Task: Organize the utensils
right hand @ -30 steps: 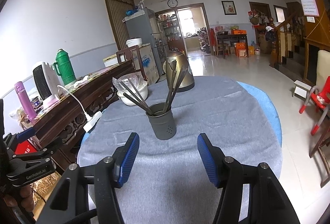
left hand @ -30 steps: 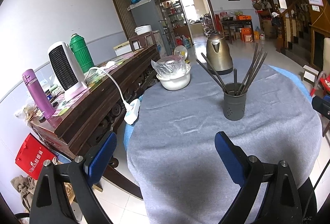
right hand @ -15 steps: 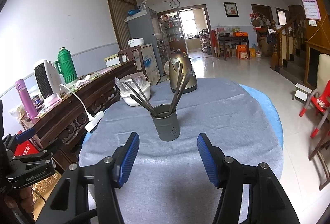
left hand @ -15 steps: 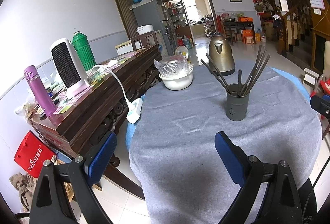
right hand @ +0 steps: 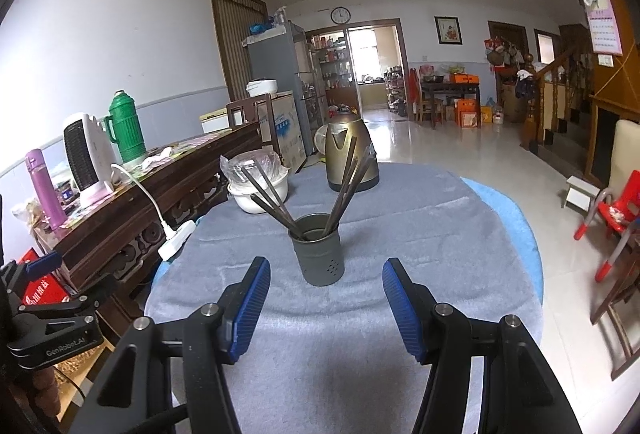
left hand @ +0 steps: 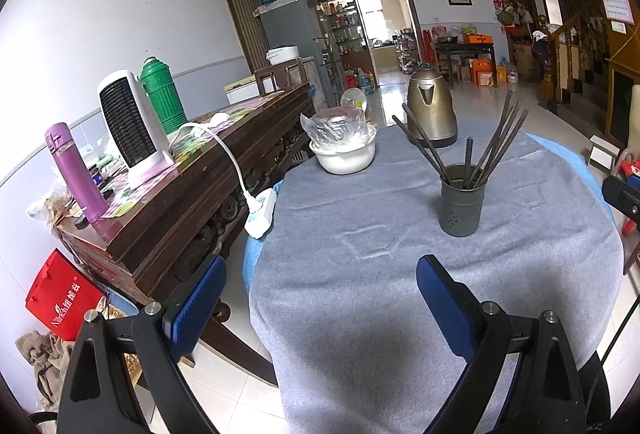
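A dark grey perforated holder (left hand: 461, 200) (right hand: 318, 250) stands upright on the round table under a grey cloth (left hand: 360, 254) (right hand: 420, 234). Several dark chopsticks (left hand: 496, 142) (right hand: 348, 174) lean out of it, fanned to both sides. My right gripper (right hand: 323, 276) is open, low over the cloth, just short of the holder, which shows between its blue pads. My left gripper (left hand: 320, 274) is open and empty at the table's near left edge, well short of the holder. In the right wrist view the left gripper's black frame (right hand: 52, 330) shows at the far left.
A white bowl (left hand: 344, 154) with a plastic bag in it and a brass-coloured kettle (left hand: 432, 114) stand at the table's far side. A wooden sideboard (left hand: 180, 186) on the left carries a heater, a green flask and a purple bottle; a white power strip (left hand: 262, 212) hangs by it. Red chairs (right hand: 612, 222) stand right.
The view from the right gripper has crept slightly nearer to the holder. The left gripper's view has hardly shifted. Both stay open and empty.
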Demonstrator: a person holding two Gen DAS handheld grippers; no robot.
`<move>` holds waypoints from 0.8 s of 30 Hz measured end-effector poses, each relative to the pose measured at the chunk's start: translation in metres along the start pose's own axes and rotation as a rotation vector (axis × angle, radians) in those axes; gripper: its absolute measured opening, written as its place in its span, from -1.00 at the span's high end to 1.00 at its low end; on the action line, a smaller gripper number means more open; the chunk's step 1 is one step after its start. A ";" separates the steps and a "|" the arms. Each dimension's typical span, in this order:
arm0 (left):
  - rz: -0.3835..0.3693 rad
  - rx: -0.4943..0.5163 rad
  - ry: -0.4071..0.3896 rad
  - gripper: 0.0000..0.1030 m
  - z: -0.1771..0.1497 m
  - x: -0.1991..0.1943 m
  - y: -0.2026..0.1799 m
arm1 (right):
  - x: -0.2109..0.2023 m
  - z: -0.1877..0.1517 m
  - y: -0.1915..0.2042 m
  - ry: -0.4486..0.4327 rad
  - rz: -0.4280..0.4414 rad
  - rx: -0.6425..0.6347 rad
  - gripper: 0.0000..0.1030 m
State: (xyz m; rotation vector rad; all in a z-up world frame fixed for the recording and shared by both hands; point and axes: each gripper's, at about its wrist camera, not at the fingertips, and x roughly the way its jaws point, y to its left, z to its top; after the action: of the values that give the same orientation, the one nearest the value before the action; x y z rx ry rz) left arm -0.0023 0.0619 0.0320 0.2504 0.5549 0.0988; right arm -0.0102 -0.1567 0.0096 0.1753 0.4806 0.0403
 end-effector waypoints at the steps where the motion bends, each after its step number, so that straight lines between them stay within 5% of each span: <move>1: 0.001 0.002 -0.001 -0.86 0.000 0.000 -0.001 | 0.001 0.000 0.001 0.001 0.001 0.000 -0.21; 24: -0.003 0.006 0.013 -0.86 0.013 0.016 -0.014 | 0.017 0.009 -0.011 0.001 -0.005 0.000 -0.21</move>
State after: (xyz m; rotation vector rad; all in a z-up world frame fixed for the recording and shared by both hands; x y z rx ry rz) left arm 0.0182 0.0482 0.0308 0.2554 0.5681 0.0962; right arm 0.0091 -0.1676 0.0072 0.1745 0.4821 0.0353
